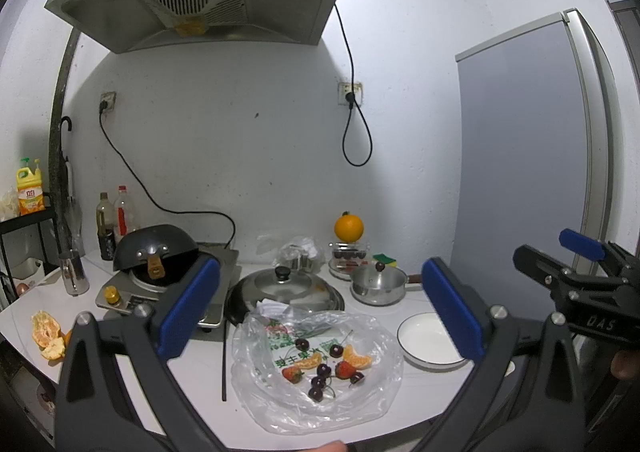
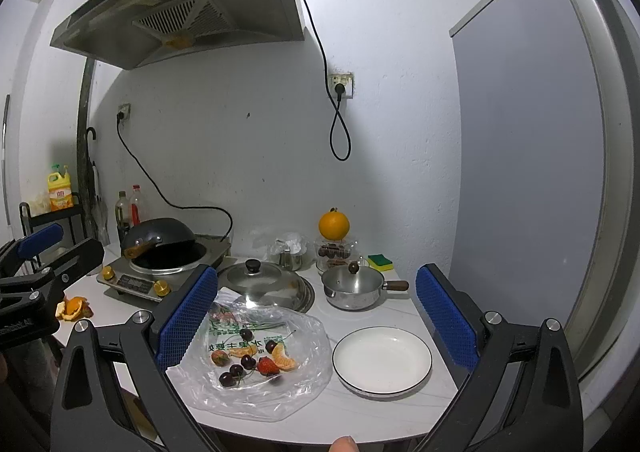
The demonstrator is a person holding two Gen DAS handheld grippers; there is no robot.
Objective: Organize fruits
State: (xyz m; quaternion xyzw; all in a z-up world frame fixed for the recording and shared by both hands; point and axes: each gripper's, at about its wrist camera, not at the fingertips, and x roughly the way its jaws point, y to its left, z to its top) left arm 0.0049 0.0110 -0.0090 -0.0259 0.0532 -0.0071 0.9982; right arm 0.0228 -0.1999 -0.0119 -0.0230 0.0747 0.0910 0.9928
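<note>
The white tabletop carries an induction cooker with a dark wok, a glass lid on a pan, and a small steel saucepan. A whole orange sits on a clear container behind the saucepan. Orange peel lies at the left edge.

The fruits, comprising cherries, strawberries and orange segments, lie on a clear plastic bag at the front centre. An empty white plate stands just beside the bag, to its right.

The left gripper and right gripper both hover above the tabletop. Each has its blue-padded fingers spread wide and holds nothing.

Green Chinese print on the bag is not legible. The right gripper body reads "DAS".
</note>
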